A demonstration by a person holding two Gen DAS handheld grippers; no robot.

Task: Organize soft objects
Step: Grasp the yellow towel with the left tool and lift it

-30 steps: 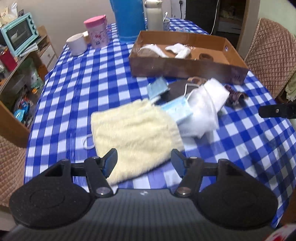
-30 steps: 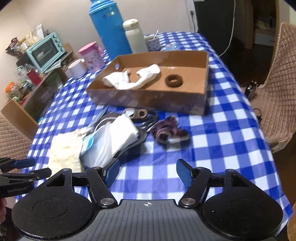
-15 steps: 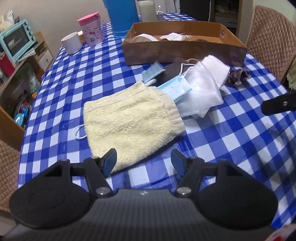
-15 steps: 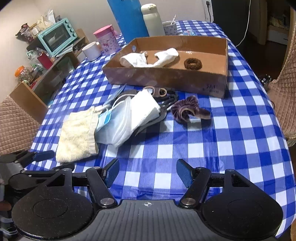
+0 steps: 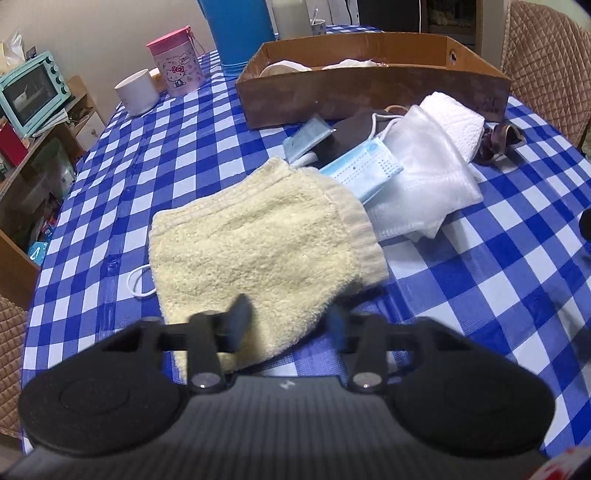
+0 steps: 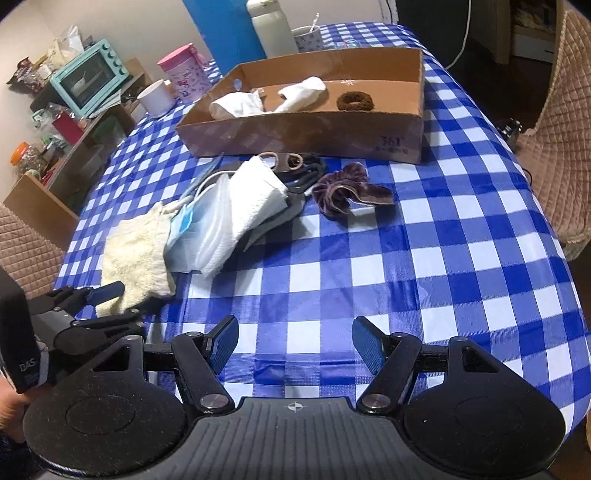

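Observation:
A cream towel [image 5: 251, 251] [image 6: 133, 251] lies on the blue checked tablecloth [image 6: 424, 258]. My left gripper [image 5: 288, 321] [image 6: 116, 302] is down on the towel's near corner. Its jaws are closing, with the fabric pinched between the blurred pads. Behind the towel lie a blue face mask [image 5: 365, 170], white cloths [image 5: 424, 173] and a purple scrunchie [image 6: 343, 190]. The cardboard box [image 6: 295, 133] holds white socks [image 6: 240, 105] and a brown scrunchie [image 6: 354, 101]. My right gripper [image 6: 293, 343] hangs open over bare tablecloth near the front edge.
A blue thermos [image 5: 240, 29], a pink canister [image 5: 177, 62] and a white mug [image 5: 136, 92] stand at the table's far left. A quilted chair [image 6: 561, 129] is on the right, and shelves with a teal oven [image 6: 88, 77] on the left.
My left gripper has sunk onto the towel's near corner and its jaws have moved inward around the fabric. The right gripper has dropped slightly and stays open.

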